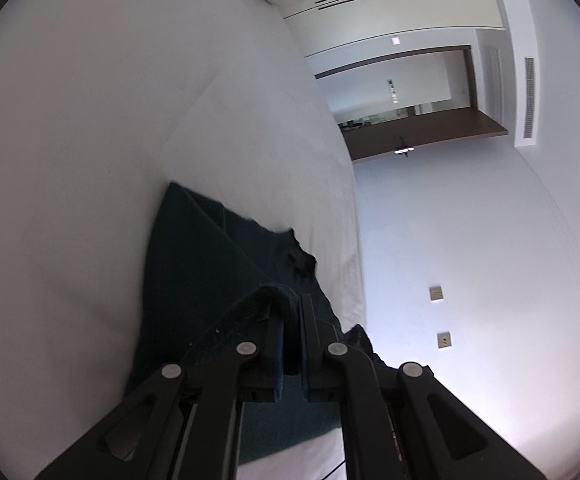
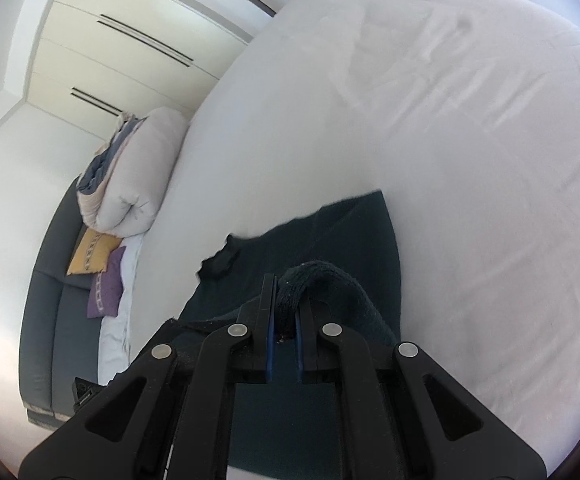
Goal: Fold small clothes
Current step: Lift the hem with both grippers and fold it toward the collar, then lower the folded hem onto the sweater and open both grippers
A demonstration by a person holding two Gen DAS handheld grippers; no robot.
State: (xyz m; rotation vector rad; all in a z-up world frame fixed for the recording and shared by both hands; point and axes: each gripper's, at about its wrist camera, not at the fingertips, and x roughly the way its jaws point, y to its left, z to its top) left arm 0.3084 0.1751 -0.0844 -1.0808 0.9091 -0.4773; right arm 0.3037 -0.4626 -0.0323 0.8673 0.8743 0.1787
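Black linkage arms filled the foreground of both wrist views, and between them each pair of tongs was pinched onto the same dark teal garment (image 1: 210, 256). On the left side, the left gripper (image 1: 290, 308) had its fingers drawn almost together, with a thick folded edge of the cloth humped over the tips and clamped between the blue pads. On the right side, the right gripper (image 2: 286, 300) was likewise nearly closed, a rolled, ribbed hem of the garment wedged between its blue-lined fingers (image 2: 268, 304) and curling away to the right. From both grips the garment sloped down onto the white bed sheet (image 2: 410, 120), where its far part lay spread flat with a ragged, darker bit at one corner. That sheet was wrinkled in places. At the bed's far end a folded duvet (image 2: 138, 176) sat in a bundle, and beside the bed a grey sofa (image 2: 50, 280) carried a yellow cushion (image 2: 90, 254) and a purple cushion (image 2: 108, 284). Pale wardrobe doors (image 2: 110, 40) stood behind.
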